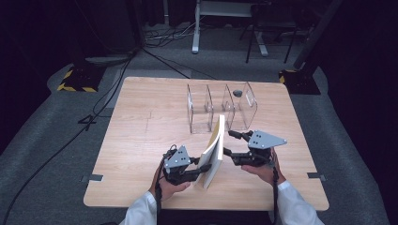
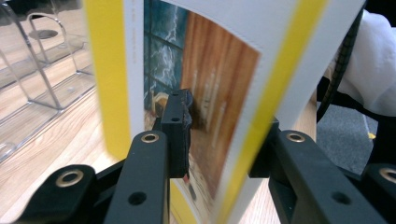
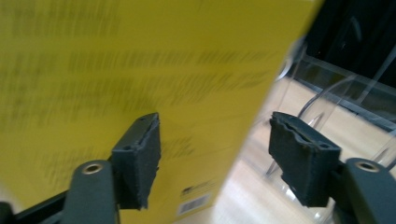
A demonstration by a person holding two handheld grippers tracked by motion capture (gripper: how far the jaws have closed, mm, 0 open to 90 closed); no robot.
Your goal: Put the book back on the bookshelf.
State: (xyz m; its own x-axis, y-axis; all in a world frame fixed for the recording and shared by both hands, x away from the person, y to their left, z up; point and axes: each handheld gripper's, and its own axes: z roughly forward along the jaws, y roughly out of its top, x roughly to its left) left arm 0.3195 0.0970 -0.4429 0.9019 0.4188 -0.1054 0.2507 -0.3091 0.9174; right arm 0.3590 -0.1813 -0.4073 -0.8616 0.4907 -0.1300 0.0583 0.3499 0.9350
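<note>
Light wooden counter [image 1: 141, 136] on grey carpet, with a clear acrylic divider rack [image 1: 220, 108] standing toward its far edge, several upright compartments side by side. Small dark round object [image 1: 237, 93] resting at the top of the rack, its kind too small to tell. Beyond the counter, black cables [image 1: 108, 89] trailing across the floor, a black-and-yellow striped base [image 1: 77, 79] at the left, and white metal legs [image 1: 196, 28] farther back.

Glossy paper book [image 1: 213, 152], clear plastic rack [image 1: 220, 108], matt wood table [image 1: 141, 140]
</note>
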